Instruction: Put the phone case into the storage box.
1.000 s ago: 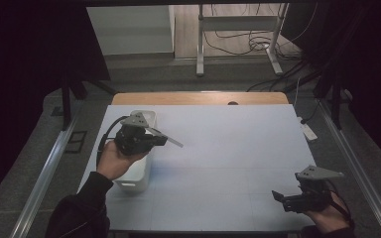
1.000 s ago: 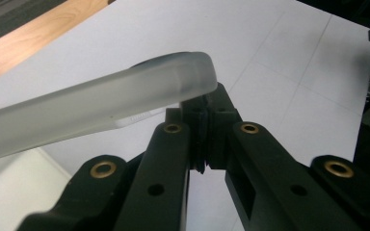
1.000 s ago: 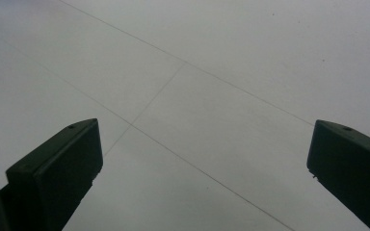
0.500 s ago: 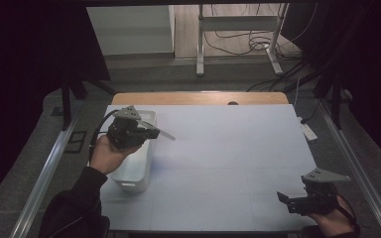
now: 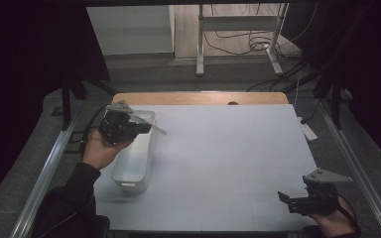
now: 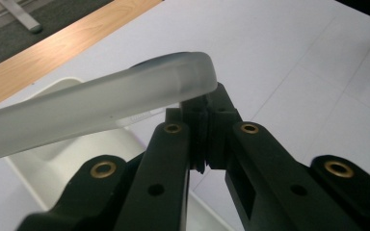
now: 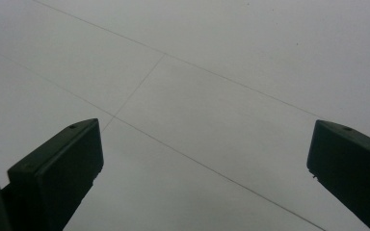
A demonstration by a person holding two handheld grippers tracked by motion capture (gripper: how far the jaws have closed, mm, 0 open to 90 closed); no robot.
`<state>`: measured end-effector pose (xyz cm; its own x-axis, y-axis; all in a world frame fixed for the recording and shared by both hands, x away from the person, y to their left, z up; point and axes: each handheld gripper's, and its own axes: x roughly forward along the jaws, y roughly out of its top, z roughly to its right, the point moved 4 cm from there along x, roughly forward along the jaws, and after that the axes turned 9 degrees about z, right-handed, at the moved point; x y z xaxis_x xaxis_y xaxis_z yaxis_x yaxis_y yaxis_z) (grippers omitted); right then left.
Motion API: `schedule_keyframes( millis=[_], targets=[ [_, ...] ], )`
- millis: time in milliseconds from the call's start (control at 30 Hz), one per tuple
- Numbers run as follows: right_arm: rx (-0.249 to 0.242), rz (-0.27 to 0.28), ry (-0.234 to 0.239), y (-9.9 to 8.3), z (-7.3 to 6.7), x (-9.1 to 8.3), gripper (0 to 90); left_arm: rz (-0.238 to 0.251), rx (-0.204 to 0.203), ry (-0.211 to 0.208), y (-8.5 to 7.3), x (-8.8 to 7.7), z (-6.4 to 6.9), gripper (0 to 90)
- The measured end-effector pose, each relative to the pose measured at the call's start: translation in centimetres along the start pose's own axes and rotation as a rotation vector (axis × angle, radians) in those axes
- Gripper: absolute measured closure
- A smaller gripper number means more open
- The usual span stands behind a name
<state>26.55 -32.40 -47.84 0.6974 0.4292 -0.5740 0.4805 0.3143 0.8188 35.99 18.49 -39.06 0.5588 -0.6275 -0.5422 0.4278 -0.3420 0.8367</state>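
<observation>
High view: a white table [image 5: 228, 163] with a wooden strip along its far edge carries a white rectangular bin [image 5: 135, 156] that lies lengthwise near the left edge, its short end toward the near-left corner. Above the far half of the bin, the left gripper [image 5: 146, 127] is held in the person's left hand [image 5: 98, 148], its jaws pressed together on a translucent, frosted plastic strip [image 5: 151, 125] that projects toward the middle of the table, clear of the surface. At the near-right corner, the right gripper [image 5: 290, 199] sits low over bare table, its jaws spread wide apart with nothing between them. Left gripper view: the strip [image 6: 91, 108] crosses above the closed jaw tips, its rounded end just over them, the bin [image 6: 67, 159] below. Right gripper view: the two jaw tips stand at opposite sides over the table's faint seam lines.
</observation>
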Motion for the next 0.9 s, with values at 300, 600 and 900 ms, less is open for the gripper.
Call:
schedule_keyframes(
  millis=[300,600,900],
  targets=[
    [0.002,0.001,0.0,0.0,0.0,0.0,0.0,-0.03,-0.007,0.054,-0.3,-0.2,-1.3,88.4],
    [0.0,-0.002,0.002,0.0,0.0,0.0,0.0,-0.063,-0.009,0.103,-0.2,-0.2,-2.5,88.5],
    [-0.003,-0.004,0.005,0.0,0.0,0.0,0.0,-0.094,-0.022,0.132,-0.3,0.5,-3.3,88.5]
  ],
)
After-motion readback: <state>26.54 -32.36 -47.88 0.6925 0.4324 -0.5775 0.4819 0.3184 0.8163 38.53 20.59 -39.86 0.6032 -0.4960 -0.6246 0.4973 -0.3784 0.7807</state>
